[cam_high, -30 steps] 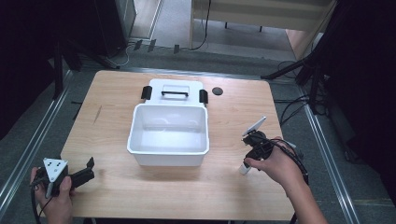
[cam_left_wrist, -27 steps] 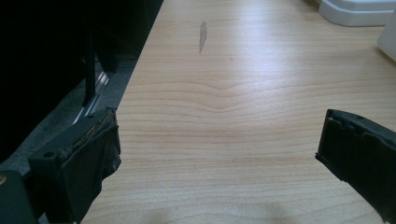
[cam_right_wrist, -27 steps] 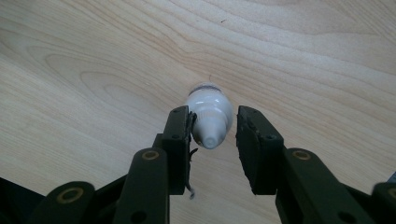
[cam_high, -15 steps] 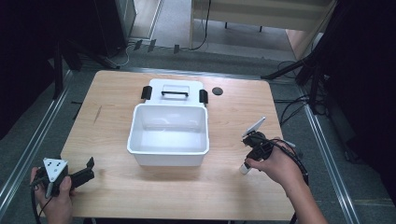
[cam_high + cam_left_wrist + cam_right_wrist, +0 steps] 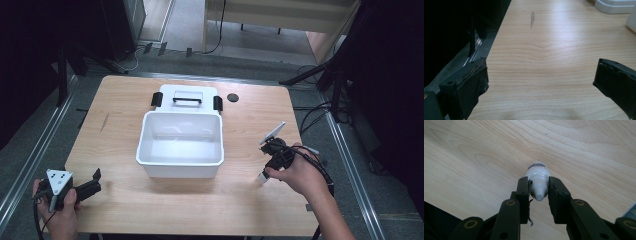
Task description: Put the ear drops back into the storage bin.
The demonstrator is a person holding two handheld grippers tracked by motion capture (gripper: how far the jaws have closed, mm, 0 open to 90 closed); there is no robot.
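The wooden table (image 5: 125, 100) carries a white bin (image 5: 180, 145) in the middle, open and, as far as I can tell, empty, with its white lid (image 5: 186, 98) lying flat just behind it, black handle up. A small dark round spot (image 5: 232, 97) sits on the wood right of the lid.

The work looks to be at its start: a small white bottle (image 5: 538, 178) has been gripped but not yet carried anywhere. It is on the table right of the bin, near the front edge, and the right gripper (image 5: 538, 187) has just been closing; its jaws now pinch the bottle by its neck. Lifting it and, probably, setting it into the bin is what remains.

The left gripper (image 5: 540, 82) rests at the near left corner, jaws spread wide over bare wood, holding nothing.

Nothing lies between bottle and bin; only the bin's near wall needs clearing.
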